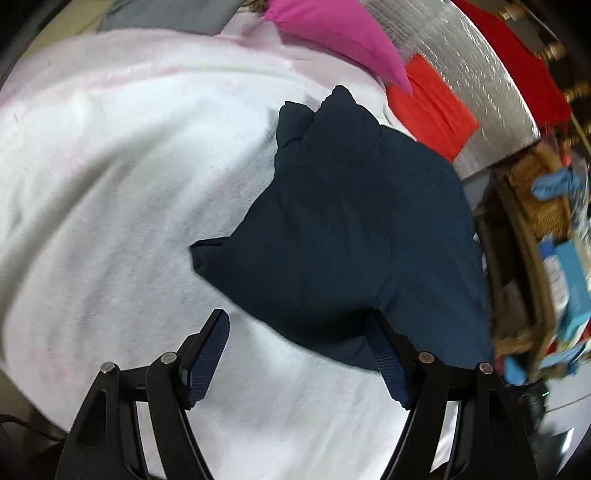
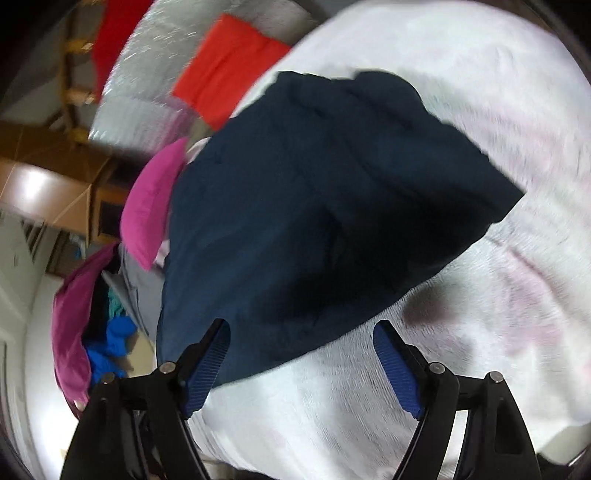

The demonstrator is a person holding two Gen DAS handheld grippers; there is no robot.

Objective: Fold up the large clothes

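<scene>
Left wrist view: wicker basket [image 1: 543, 199] at 3 o'clock, crammed with blue and mixed items, blurred. Left gripper [image 1: 297, 328] with jaws spread, nothing pinched; right blue ribbed pad touching or just over the near edge of the navy garment [image 1: 354, 229]. Garment folded into a rumpled wedge at centre on a fluffy white blanket [image 1: 110, 192]; wide bare blanket from 7 to 11 o'clock. Magenta cloth [image 1: 332, 33] and orange-red cloth [image 1: 432, 103] at 1 o'clock.

Right wrist view: right gripper [image 2: 301, 336] with jaws spread, empty, over the garment's [image 2: 314, 206] near hem. Bare blanket [image 2: 498, 258] from 1 to 5 o'clock. Magenta cloth [image 2: 151, 206] at 9 o'clock, orange-red cloth [image 2: 225, 66] at 11.
</scene>
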